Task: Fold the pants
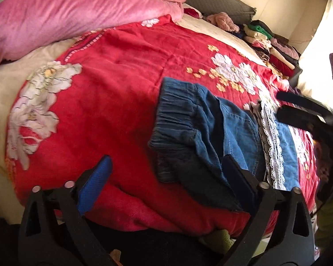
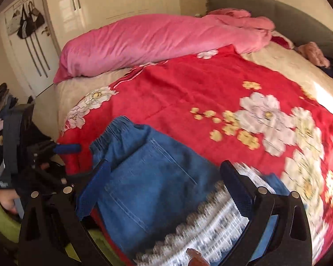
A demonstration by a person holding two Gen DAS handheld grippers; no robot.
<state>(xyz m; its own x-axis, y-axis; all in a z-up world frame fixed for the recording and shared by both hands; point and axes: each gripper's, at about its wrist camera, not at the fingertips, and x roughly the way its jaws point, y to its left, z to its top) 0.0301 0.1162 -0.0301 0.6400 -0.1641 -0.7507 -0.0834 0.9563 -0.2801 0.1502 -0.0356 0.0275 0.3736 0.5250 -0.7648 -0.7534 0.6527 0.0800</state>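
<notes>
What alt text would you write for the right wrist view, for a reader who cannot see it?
Blue denim pants with a white lace trim lie on a red floral blanket, framed by the open right gripper above them. A long pink pillow lies across the bed behind.

Daylight glares white at the right edge, fisheye bending and darkening the corners, motion blur smearing the lace trim [image 2: 213,228].

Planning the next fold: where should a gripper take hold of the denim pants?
Grip the denim pants at the elastic waistband, coming from the near left edge; it is bunched and slightly raised off the red floral blanket, giving the jaws a thick edge.
</notes>
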